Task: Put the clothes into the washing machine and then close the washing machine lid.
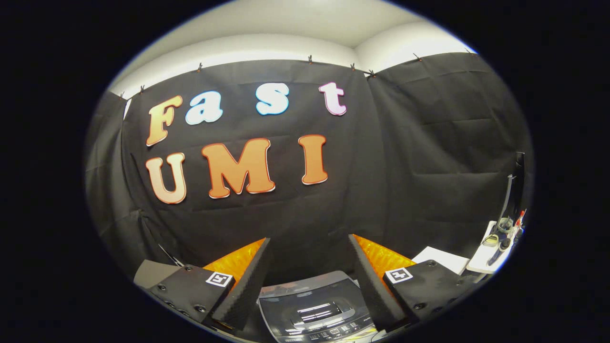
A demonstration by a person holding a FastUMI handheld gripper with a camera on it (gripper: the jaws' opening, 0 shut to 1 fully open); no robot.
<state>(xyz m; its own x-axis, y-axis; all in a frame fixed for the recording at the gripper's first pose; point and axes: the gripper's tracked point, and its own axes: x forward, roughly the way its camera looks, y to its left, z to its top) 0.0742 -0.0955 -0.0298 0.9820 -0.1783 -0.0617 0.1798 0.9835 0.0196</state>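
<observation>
My gripper [309, 247] is open, its two fingers spread wide with nothing between them, held high and facing the booth's black cloth wall. Below and between the fingers lies the washing machine [312, 309], seen from above. Its dark glossy lid reflects ceiling lights, and a strip of buttons runs along its near edge. Whether the lid is fully down I cannot tell. No clothes are visible.
To the right, beyond the right finger, stands a white shelf or table [486, 255] with small items, among them a clear cup and pens [504, 233]. A white flat surface [441, 259] lies beside it. A grey edge [150, 271] shows behind the left finger.
</observation>
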